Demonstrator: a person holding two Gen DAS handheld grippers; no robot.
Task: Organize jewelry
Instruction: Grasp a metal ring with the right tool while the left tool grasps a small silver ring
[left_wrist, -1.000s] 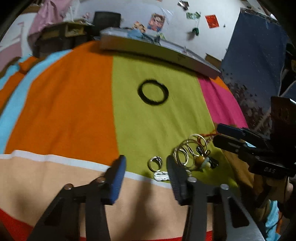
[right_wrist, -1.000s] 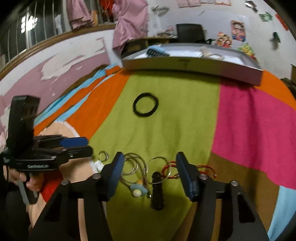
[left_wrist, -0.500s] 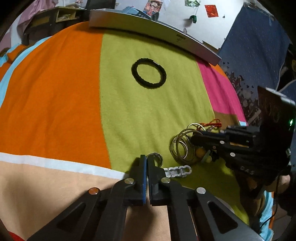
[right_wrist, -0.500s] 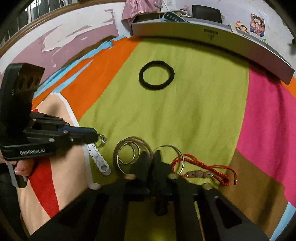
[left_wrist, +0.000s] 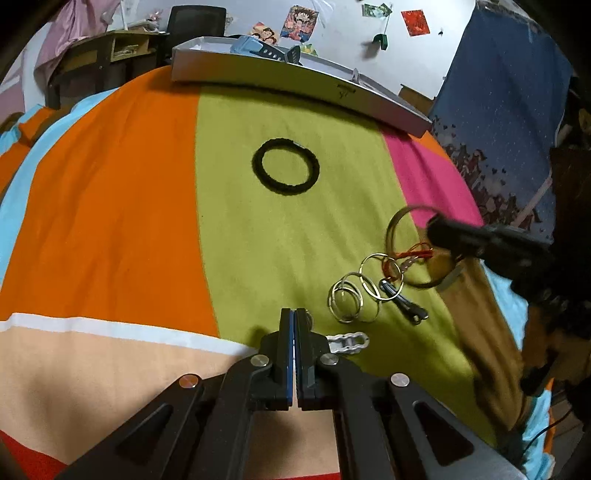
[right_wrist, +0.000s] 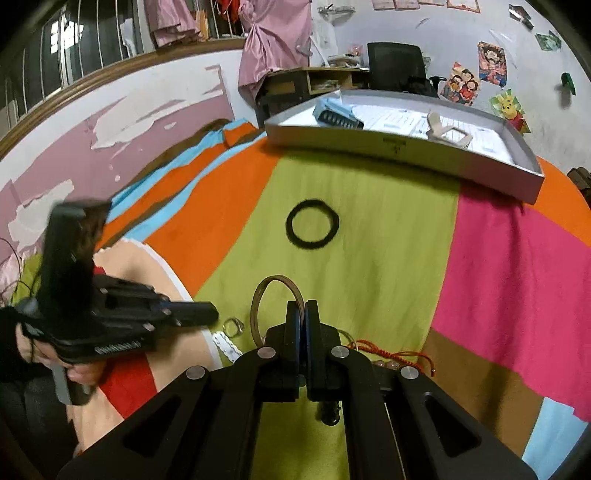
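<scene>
The right tongs (right_wrist: 302, 325) are clamped on a thin metal bangle (right_wrist: 258, 306), raised at frame centre. The left tongs (left_wrist: 294, 332), pressed together, sit by a small ring (right_wrist: 233, 327) at lower centre.

A colour-block bedspread (left_wrist: 110, 221) in orange, lime green, pink, tan, light blue and white covers the work surface. A dark office chair (right_wrist: 395, 66) stands behind a wooden desk (right_wrist: 314, 81) at the far wall. Cartoon posters (right_wrist: 491, 66) are fixed to the white wall. Pink garments (right_wrist: 273, 40) hang beside a barred window (right_wrist: 48, 62). A dark blue patterned curtain (left_wrist: 509, 110) hangs at the right in the left wrist view.
</scene>
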